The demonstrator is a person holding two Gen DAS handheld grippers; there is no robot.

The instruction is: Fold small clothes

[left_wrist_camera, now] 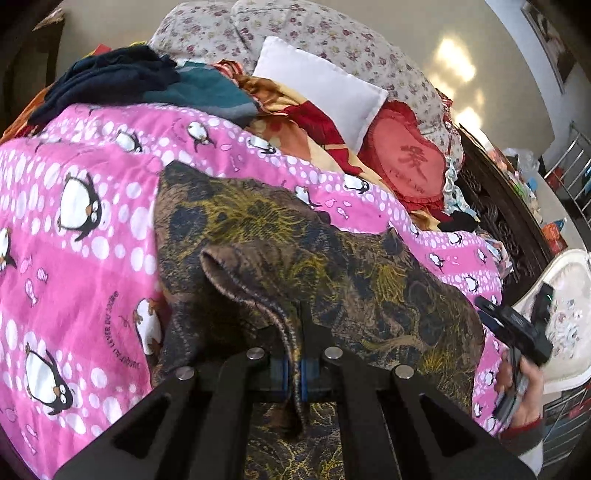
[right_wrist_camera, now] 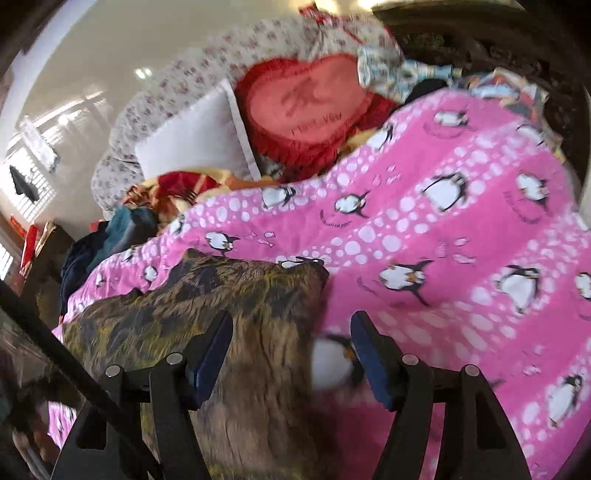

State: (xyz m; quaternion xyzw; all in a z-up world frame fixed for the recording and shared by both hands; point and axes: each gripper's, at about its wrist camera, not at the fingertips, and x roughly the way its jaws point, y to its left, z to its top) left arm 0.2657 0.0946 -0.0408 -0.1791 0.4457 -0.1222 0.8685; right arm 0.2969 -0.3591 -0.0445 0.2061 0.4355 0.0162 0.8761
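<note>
A brown garment with a yellow and dark pattern (left_wrist_camera: 317, 254) lies spread on the pink penguin quilt (left_wrist_camera: 74, 258). My left gripper (left_wrist_camera: 294, 369) is shut on the garment's ribbed hem, which is lifted into a fold in front of the fingers. In the right wrist view the same garment (right_wrist_camera: 221, 314) lies at lower left on the quilt (right_wrist_camera: 461, 258). My right gripper (right_wrist_camera: 291, 354) is open and empty, low over the garment's right edge. The right gripper also shows at the right edge of the left wrist view (left_wrist_camera: 517, 325), held in a hand.
A pile of dark blue and teal clothes (left_wrist_camera: 147, 85) lies at the far left of the bed. A white pillow (left_wrist_camera: 325, 88), a red heart cushion (left_wrist_camera: 406, 162) and floral pillows (left_wrist_camera: 295, 33) sit at the head. A dark carved bed frame (left_wrist_camera: 498, 206) runs along the right.
</note>
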